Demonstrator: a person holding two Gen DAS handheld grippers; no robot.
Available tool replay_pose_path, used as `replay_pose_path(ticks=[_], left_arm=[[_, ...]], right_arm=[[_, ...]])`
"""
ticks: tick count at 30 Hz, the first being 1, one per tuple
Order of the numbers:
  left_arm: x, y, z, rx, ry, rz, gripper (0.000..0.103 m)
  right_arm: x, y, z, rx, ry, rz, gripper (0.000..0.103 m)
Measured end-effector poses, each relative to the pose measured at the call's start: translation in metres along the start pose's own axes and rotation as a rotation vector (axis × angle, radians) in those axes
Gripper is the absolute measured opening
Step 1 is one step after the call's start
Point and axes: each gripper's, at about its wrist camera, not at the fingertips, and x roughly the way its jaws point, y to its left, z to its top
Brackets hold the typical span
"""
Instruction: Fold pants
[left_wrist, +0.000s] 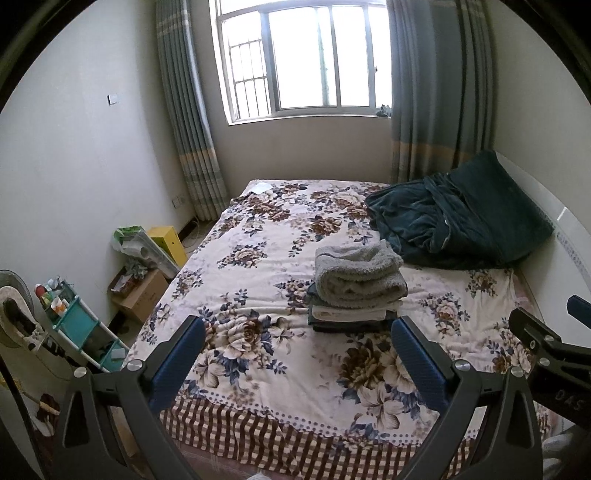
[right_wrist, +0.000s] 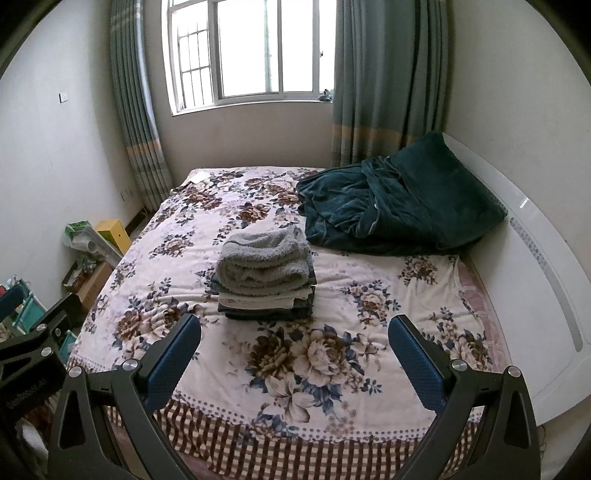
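Left gripper (left_wrist: 298, 332): jaws spread wide, nothing between them, held above the near edge of the bed (left_wrist: 258, 369) at the bottom of the left view. Right gripper (right_wrist: 294, 330): likewise released and empty, low centre of the right view. Each gripper shows in the other's view, at the lower right of the left view and the lower left of the right view.

Beyond the fingers, mid-frame in both views, a stack (left_wrist: 356, 295) of folded clothes sits on the floral bedcover. A grey fleece piece (right_wrist: 264, 264) lies on top, over a pale layer and darker layers beneath. Which of these are pants cannot be told.

Farther back, upper right of the bed, a dark green garment (left_wrist: 454, 218) lies loose and crumpled against the white headboard (right_wrist: 535, 295). Whether it is pants or a robe cannot be told; it is the only unfolded item visible, so it is judged the likely next item.

Handling judgement: the green fabric looks plush and thick, soft, limp, moderately heavy for cloth, not fragile. It will sag and drape when lifted, and thick pile may slip in a shallow pinch. Take hold at a hem or waistband edge, one gripper at each corner, then spread it flat on the open bedcover nearer the front.

Far end: curtains (left_wrist: 192, 110) and a window (right_wrist: 251, 51).
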Motion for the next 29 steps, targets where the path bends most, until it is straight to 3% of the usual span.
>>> replay_pose_path(ticks=[29], left_arm=[[0.0061,0.0008,-0.0033,0.001,-0.001,-0.045,0.103]], right_arm=[[0.0007,-0.0049,-0.0036,-0.004,0.002,0.002,0.103]])
